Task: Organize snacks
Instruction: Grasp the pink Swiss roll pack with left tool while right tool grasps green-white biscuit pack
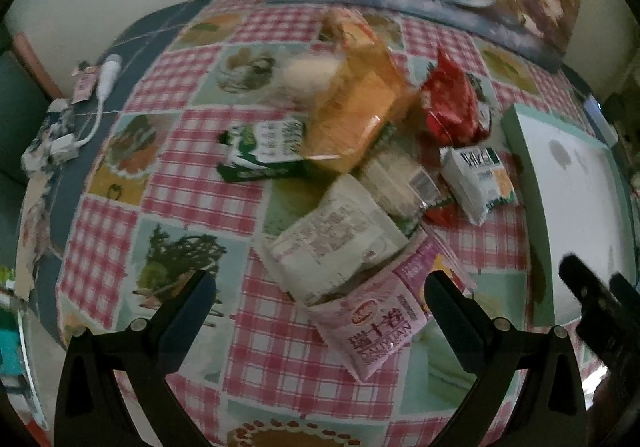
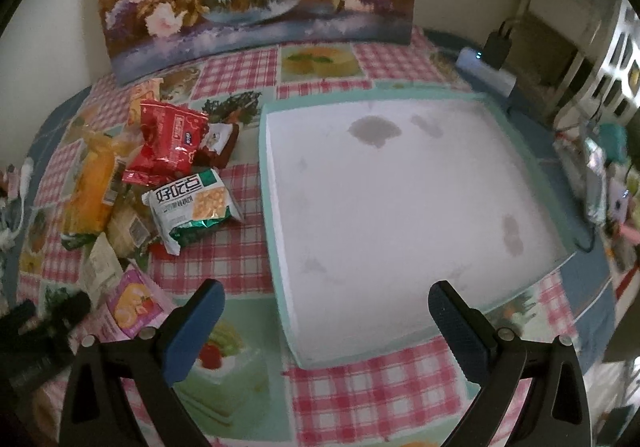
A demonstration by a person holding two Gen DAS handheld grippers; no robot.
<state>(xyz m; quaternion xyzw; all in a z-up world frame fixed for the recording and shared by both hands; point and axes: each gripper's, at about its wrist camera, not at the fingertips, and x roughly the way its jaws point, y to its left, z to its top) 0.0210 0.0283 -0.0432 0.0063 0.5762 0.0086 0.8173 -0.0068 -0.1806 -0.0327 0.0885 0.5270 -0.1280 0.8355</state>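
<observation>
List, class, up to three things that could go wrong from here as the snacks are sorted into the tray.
1. The snack packets lie heaped and overlapping; pulling the pink printed packet nearest the open left hand-held gripper may drag the white packet resting on it.
2. The tall orange bag leans on the pile and could topple.
3. The white tray with a teal rim is stained, so packets might get dirty.

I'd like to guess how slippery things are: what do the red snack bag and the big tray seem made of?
Red snack bag: likely glossy plastic film, judging by its crinkles and highlights. Tray: matte white floor with a mint-green rim, possibly cardboard or plastic; its grey blotches suggest stains.
</observation>
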